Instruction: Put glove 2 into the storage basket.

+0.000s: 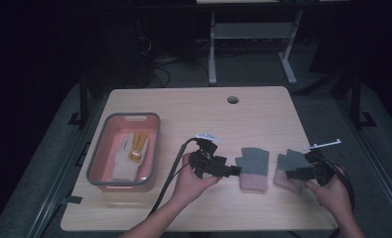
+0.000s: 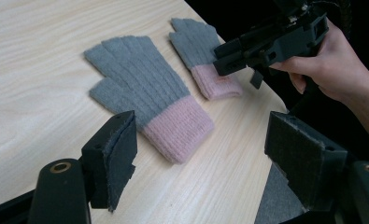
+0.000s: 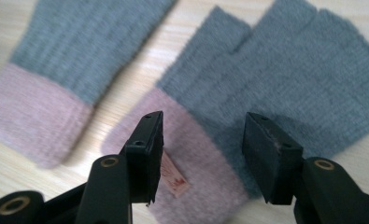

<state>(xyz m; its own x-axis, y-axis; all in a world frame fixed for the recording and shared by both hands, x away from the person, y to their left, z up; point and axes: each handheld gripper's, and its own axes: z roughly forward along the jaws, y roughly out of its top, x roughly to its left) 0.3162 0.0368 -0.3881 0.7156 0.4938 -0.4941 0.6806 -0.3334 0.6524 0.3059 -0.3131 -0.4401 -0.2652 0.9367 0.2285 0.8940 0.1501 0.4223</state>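
Note:
Two grey fingerless gloves with pink cuffs lie flat on the wooden table, fingers pointing away from me. My left gripper (image 1: 236, 171) (image 2: 205, 154) is open, its jaws low over the table just short of the pink cuff of the left glove (image 1: 253, 166) (image 2: 140, 88) (image 3: 74, 51). My right gripper (image 1: 289, 174) (image 3: 203, 154) (image 2: 222, 58) is open and hovers over the pink cuff of the right glove (image 1: 288, 161) (image 3: 285, 74) (image 2: 196, 46), with the cuff's small label (image 3: 175, 181) beside one jaw. Neither gripper's pads press on a glove.
A grey-rimmed pink bin (image 1: 97, 158) stands at the table's left and holds a white and yellow glove (image 1: 131, 151). A cable hole (image 1: 232, 99) sits near the far edge. The right glove lies close to the table's right edge (image 1: 315, 163).

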